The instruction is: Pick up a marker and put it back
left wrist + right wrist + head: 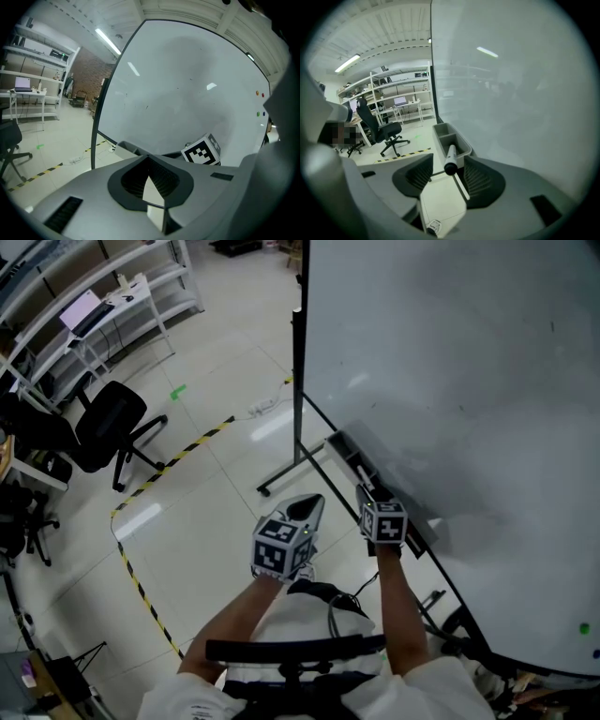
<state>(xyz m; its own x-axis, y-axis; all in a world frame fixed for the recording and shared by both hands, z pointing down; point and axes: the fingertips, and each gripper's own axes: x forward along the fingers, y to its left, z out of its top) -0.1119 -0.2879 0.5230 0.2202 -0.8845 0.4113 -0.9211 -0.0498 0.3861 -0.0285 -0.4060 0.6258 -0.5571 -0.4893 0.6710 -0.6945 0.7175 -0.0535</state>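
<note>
Right gripper view, lower centre: right gripper (447,163) w/ jaws spread wide. A marker (451,156) lies btwn them, dark end nearest the camera, far end reaching over the near compartment of a grey tray (438,137). The left pad is clearly off the marker. Contact w/ the right pad can't be told.

The head view doesn't show the marker at all. At centre frame the gripper's body and its checkered cube (384,521) cover that spot.

Left gripper view, lower centre: left gripper (149,158) w/ jaws pressed together, nothing in them. Only this view shows that. In the head view it's just a pale wedge left of the right gripper, apart from the tray. The left gripper view also catches the right gripper's cube at centre right, in front of the whiteboard (187,84).

Further off in the head view, the whiteboard fills the right side, w/ the tray along its lower edge and a black stand post (298,371) at upper centre. Left of frame: yellow-black floor tape (187,444), a black office chair (111,423), then white shelves (103,287) and a laptop (82,311) in the upper left corner.
</note>
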